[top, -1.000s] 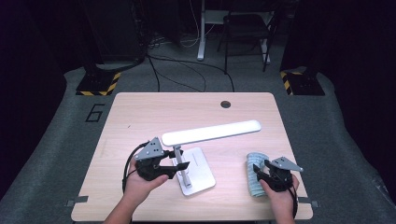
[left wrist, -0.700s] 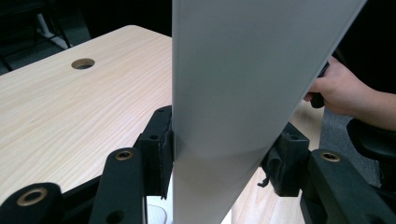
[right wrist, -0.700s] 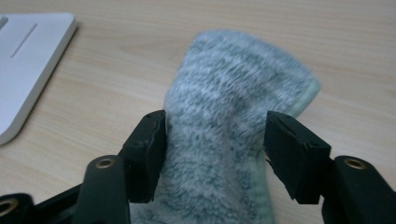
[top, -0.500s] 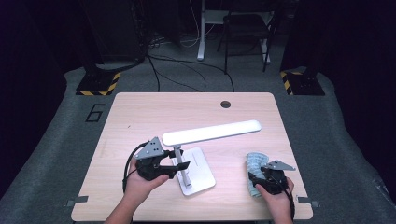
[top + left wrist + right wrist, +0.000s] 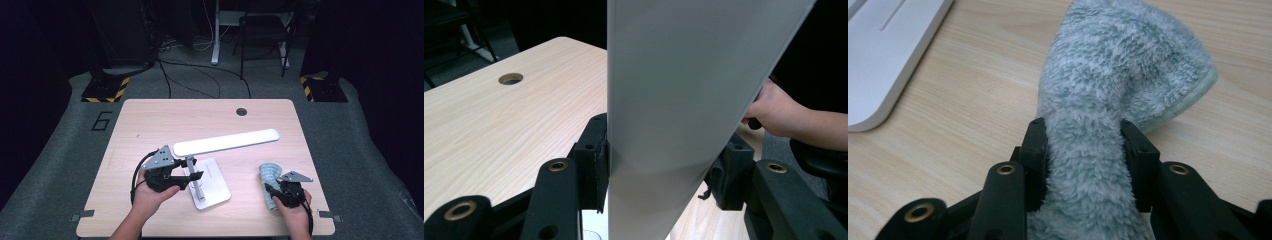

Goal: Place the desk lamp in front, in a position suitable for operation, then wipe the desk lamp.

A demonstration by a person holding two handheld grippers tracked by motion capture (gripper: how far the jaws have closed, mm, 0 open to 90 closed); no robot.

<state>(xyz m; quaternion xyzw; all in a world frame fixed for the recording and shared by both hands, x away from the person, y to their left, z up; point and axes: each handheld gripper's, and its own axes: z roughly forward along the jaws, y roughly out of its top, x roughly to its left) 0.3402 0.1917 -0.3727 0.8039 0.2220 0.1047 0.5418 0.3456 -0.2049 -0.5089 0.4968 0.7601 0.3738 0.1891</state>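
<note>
At the bottom of the high view, the right gripper (image 5: 276, 192) sits low right on the table (image 5: 150, 125), its black jaws pinched around a fluffy pale blue-green cloth (image 5: 269, 175). In the right gripper view the jaws have just been closing, and the pads now squeeze the cloth's (image 5: 1118, 70) deep, fuzzy pile into a narrow neck between them; beyond the pads it spreads into a rounded, folded lobe with a smooth stitched hem along its right edge. At that view's upper left lies the corner of the lamp's base (image 5: 883, 60), flat, white and smooth with a rounded edge.

Left of centre, the left gripper (image 5: 192, 175) clamps the lamp (image 5: 225, 142) at its slim upright post. In the left gripper view the matte grey-white slab of the lamp (image 5: 684, 100) fills the gap between the pads, both pressed against its flat sides.

Farther up, the lamp's long, rounded white bar stretches toward the right over pale wood-grain laminate, with a round cable hole (image 5: 242, 111) near the far edge.
</note>
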